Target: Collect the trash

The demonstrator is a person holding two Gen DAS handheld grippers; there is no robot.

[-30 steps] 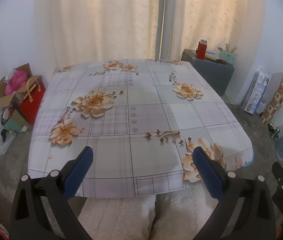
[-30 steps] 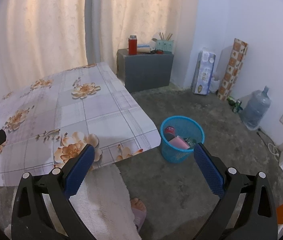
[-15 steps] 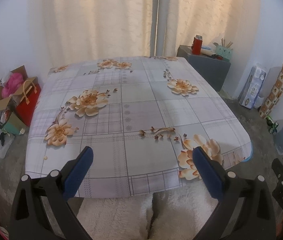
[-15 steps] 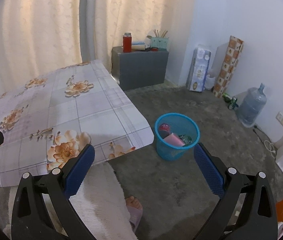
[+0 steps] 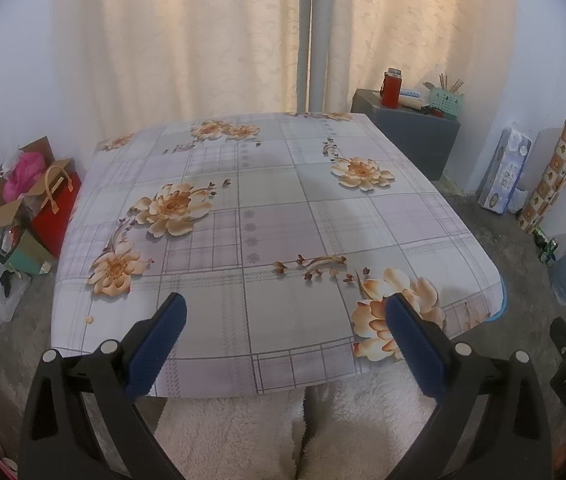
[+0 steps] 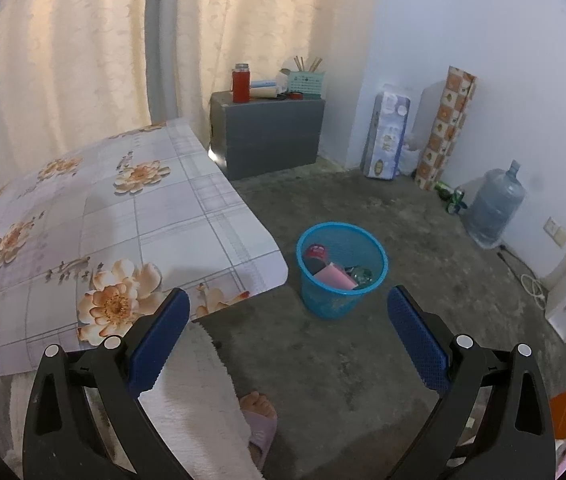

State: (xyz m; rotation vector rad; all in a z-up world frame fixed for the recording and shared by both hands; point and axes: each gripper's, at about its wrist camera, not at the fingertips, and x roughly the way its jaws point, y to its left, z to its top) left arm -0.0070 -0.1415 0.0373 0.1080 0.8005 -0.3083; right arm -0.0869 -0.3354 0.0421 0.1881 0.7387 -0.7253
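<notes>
A blue mesh trash basket [image 6: 342,276] stands on the concrete floor to the right of the table. It holds a red can [image 6: 316,253], a pink carton [image 6: 335,278] and other trash. The table with its floral cloth [image 5: 267,216] shows in the left wrist view and also in the right wrist view [image 6: 123,216]. My left gripper [image 5: 283,322] is open and empty above the table's near edge. My right gripper [image 6: 287,316] is open and empty, held above the floor before the basket. A small crumb [image 5: 90,319] lies near the table's left front corner.
A grey cabinet [image 6: 267,136] with a red flask [image 6: 241,83] stands at the back wall. A tissue pack [image 6: 387,136], a patterned roll [image 6: 445,128] and a water jug [image 6: 495,208] line the right wall. Boxes and a red bag [image 5: 57,208] sit left of the table. My foot in a slipper [image 6: 259,420] is below.
Both views have shifted slightly: the table and the basket sit a little differently in frame. Both grippers stay open and empty.
</notes>
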